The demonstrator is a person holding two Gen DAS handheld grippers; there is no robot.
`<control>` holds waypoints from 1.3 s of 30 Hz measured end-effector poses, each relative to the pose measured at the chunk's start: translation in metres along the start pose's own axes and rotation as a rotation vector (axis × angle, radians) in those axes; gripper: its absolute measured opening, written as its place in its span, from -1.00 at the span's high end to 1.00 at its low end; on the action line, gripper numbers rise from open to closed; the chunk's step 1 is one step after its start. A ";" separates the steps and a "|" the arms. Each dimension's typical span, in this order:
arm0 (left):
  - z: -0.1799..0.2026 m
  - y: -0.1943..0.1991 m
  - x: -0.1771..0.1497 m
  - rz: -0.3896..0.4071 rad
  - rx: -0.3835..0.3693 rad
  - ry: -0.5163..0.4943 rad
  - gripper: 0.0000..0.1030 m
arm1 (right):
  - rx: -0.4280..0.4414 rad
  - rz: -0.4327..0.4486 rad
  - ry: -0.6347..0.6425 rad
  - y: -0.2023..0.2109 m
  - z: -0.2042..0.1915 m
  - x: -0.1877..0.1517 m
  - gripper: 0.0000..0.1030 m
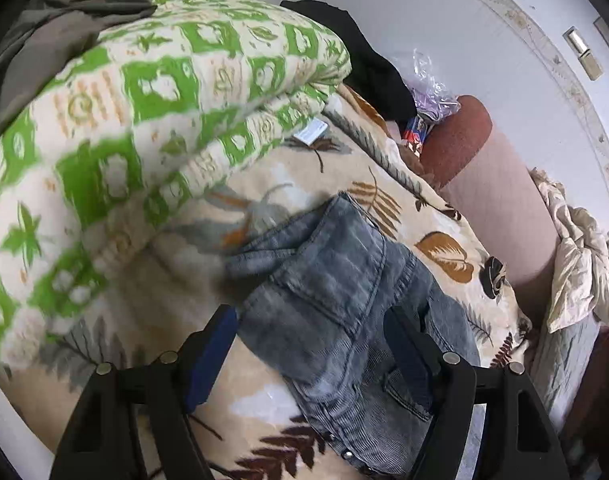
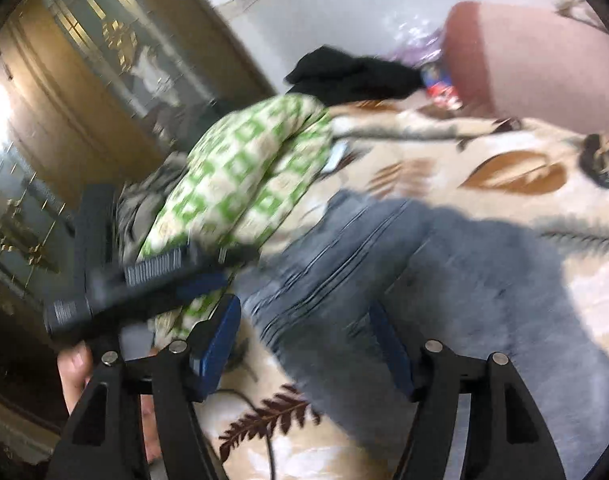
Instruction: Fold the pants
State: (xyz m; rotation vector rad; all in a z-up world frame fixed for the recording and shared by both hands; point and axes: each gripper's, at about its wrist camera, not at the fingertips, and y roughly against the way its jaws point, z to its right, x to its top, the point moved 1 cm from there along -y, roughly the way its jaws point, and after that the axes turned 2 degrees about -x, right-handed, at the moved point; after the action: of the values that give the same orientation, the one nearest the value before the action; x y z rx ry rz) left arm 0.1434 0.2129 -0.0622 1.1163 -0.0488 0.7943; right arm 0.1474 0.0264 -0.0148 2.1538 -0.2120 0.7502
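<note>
Left wrist view
- Left claw point(image 1: 310, 354): fingers spread wide, pinching nothing; the blue pads sit on either side of the denim.
- Pants point(image 1: 336, 292): grey-blue jeans, bunched on the bed between the 2 fingers; pocket seams and 1 row of studs near the lower edge show.
- Bed cover point(image 1: 444, 216): cream blanket with brown and grey leaf print, under the pants.
- Green quilt point(image 1: 152, 120): folded, green-and-cream check, piled beside the pants at left, resting on the bed cover.
- Grey garment point(image 1: 64, 28): draped on top of the quilt, upper left.
- Black garment point(image 1: 368, 56): lies behind the quilt, near a crumpled clear plastic bag point(image 1: 432, 84).
- Bolster point(image 1: 488, 176): pink-brown roll along the far edge of the bed.

Right wrist view (motion-blurred)
- Right claw point(image 2: 306, 354): fingers spread apart, nothing pinched.
- Pants point(image 2: 384, 272): spread over the bed cover point(image 2: 504, 152), reaching past the right finger.
- Left claw point(image 2: 144, 280): seen from the side at left, over the green quilt point(image 2: 244, 168); its finger gap cannot be told from here.
- Wooden cabinet point(image 2: 84, 80): glass-fronted, in the background at left.
</note>
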 end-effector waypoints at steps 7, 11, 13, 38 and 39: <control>0.008 -0.005 -0.002 0.048 0.099 -0.034 -0.52 | 0.017 -0.074 -0.030 -0.021 0.031 0.047 -0.33; -0.008 -0.023 0.003 -0.024 0.059 0.040 -0.51 | -0.011 -0.159 -0.047 -0.061 0.053 0.073 -0.33; -0.009 -0.031 0.002 -0.057 0.022 0.072 -0.51 | -0.029 -0.201 -0.043 -0.082 0.059 0.081 -0.33; -0.020 -0.045 0.025 -0.085 0.073 0.134 0.63 | -0.025 -0.292 0.184 -0.156 0.012 0.113 0.71; -0.028 -0.056 0.021 -0.135 0.111 0.151 0.56 | -0.039 -0.311 0.191 -0.164 0.011 0.108 0.70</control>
State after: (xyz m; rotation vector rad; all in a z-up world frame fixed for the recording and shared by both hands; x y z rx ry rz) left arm 0.1826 0.2359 -0.1100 1.1488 0.1973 0.7648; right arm 0.3033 0.1345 -0.0656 2.0006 0.2031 0.7551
